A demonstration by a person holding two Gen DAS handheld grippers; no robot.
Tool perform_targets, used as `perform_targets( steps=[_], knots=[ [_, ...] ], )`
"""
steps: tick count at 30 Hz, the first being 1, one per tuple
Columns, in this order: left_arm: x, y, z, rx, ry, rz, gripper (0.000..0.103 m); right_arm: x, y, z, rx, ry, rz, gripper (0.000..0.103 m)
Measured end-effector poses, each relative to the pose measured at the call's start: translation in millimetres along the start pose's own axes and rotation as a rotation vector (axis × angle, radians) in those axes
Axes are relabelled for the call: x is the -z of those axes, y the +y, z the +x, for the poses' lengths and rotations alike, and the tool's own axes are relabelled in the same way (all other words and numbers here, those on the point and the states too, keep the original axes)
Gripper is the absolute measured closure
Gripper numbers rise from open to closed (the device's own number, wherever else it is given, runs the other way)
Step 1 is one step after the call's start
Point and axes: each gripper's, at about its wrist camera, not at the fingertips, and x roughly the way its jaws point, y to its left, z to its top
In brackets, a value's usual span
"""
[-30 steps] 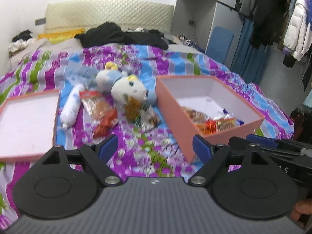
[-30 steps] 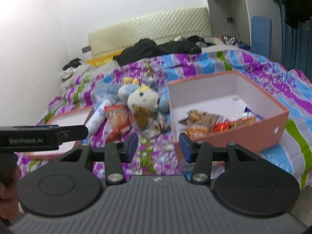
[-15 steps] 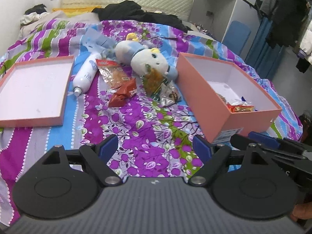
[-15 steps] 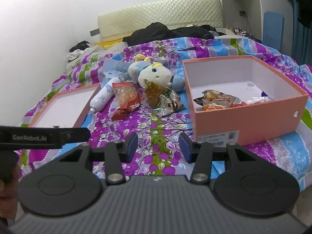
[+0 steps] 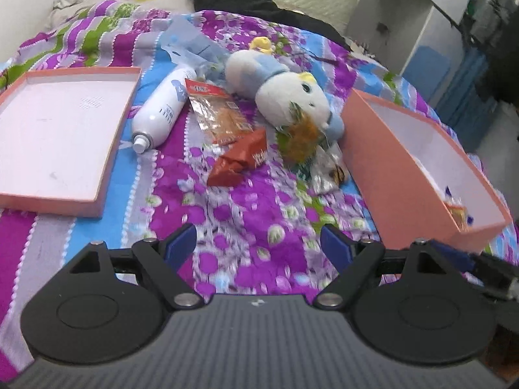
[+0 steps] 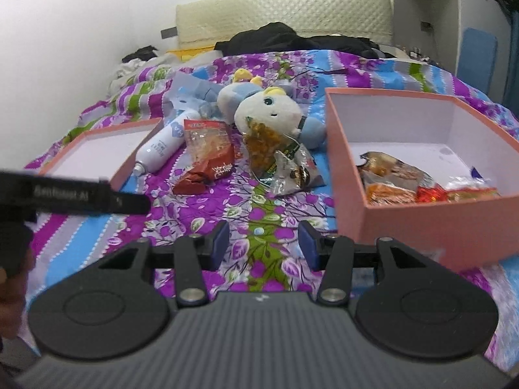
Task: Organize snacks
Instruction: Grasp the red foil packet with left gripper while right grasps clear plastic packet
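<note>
Both grippers (image 5: 258, 243) (image 6: 263, 241) open, empty; only right view shows box (image 6: 421, 223) snacks (image 6: 389, 175).

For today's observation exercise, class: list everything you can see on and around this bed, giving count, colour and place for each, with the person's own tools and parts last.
Deep pink cardboard box: one, right side of bed, open, wrapped snacks inside.
Snack packets in box: several, orange and red; exact count unclear.
Shallow pink box lid: one, left, white inside.
White spray bottle: one, lying beside lid.
Clear packet with red header: one, centre.
Red foil packet: one, overlapping it.
Clear yellow-filled packet: one, against toy.
Small crumpled clear packet: one, beside box.
Blue-and-white plush toy: one, centre.
Floral purple bedspread: one.
Black clothing: pile, near headboard.
Left gripper: black, blue pads, open.
Right gripper: same, open, empty.
</note>
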Motion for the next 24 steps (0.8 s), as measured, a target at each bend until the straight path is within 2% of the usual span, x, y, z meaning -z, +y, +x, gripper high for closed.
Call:
perform_targets(
  steps=[3, 6, 15, 21, 24],
  knots=[
    [-10, 7, 21, 0.025, -0.001, -0.028, 0.016, -3, 2, 25, 0.015, 0.004, -0.024, 0.054],
    [-19, 12, 45, 0.012, 0.000, -0.037, 0.016, -7, 6, 55, 0.019, 0.018, -0.051, 0.054],
    [-55, 18, 116, 0.012, 0.008, 0.035, 0.016, -28, 15, 131, 0.136, -0.005, -0.133, 0.054],
    [-72, 17, 158, -0.001, 0.031, 0.094, 0.016, -33, 15, 171, 0.199, 0.023, -0.195, 0.053],
    [-72, 14, 173, 0.003, 0.043, 0.128, 0.017, -34, 13, 180, 0.221, 0.023, -0.209, 0.046]
  ],
)
